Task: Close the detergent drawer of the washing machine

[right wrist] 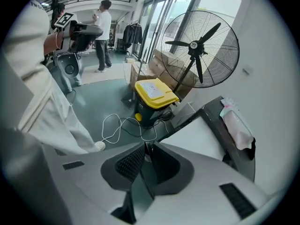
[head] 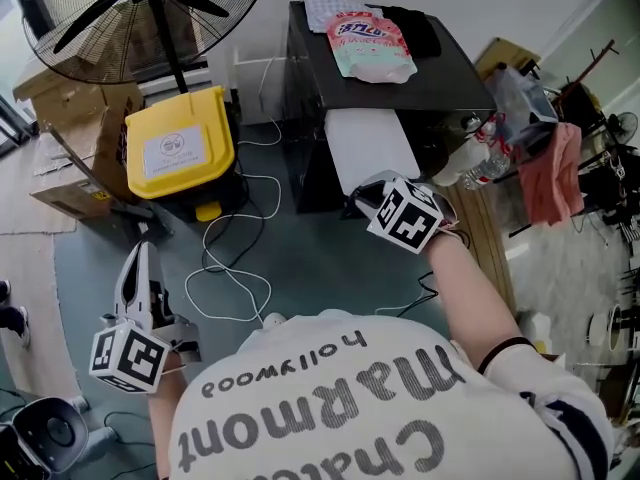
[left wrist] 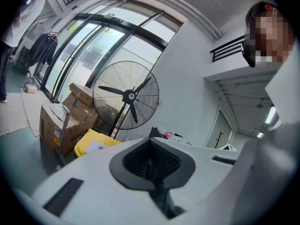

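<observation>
The left gripper (head: 137, 258), jaws together and empty, hangs well left of the machine (head: 455, 68), over the floor. The white drawer (head: 372, 148) sticks out of the machine's front. The right gripper (head: 366, 198), jaws a narrow slit apart, sits at the drawer's front edge.

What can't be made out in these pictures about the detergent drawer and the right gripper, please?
1. Whether the right gripper touches the detergent drawer: in the head view its marker cube covers the jaw tips, and its own view shows only the drawer's top.
2. The washing machine's front: the head view looks down from above.
3. Print on the pink pouch: too small in every view.
</observation>
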The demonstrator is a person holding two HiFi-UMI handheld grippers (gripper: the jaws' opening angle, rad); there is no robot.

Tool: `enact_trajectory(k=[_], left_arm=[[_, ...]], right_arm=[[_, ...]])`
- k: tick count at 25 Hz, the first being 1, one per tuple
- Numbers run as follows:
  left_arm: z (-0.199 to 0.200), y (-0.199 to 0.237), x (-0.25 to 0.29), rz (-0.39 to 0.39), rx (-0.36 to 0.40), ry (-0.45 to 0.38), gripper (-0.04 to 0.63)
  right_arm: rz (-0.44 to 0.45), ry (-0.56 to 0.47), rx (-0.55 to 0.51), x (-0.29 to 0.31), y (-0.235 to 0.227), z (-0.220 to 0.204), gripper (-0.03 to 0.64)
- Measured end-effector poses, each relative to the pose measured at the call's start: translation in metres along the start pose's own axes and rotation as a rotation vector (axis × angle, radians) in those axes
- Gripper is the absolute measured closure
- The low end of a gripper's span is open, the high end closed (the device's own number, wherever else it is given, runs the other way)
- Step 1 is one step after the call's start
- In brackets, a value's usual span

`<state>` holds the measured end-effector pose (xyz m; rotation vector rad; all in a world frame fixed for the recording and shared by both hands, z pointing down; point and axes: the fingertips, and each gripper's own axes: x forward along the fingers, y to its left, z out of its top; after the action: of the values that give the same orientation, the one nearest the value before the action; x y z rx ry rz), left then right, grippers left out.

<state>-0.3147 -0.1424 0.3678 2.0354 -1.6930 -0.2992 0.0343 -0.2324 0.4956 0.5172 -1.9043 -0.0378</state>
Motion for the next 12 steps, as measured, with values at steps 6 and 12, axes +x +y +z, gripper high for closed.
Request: enact_trajectory(k=[6, 12], left_arm=[[0.004, 0.007, -0.003, 0.010, 0.003, -0.005, 0.588], [0.008, 0.013, -0.005, 0.003, 0.008, -0.003, 0.588]], right_arm=[[-0.007, 0.004, 0.010, 0.004, -0.003, 0.004, 0.546], [-0.032, 0.006, 0.019, 0.010, -0.007, 0.006, 0.546]])
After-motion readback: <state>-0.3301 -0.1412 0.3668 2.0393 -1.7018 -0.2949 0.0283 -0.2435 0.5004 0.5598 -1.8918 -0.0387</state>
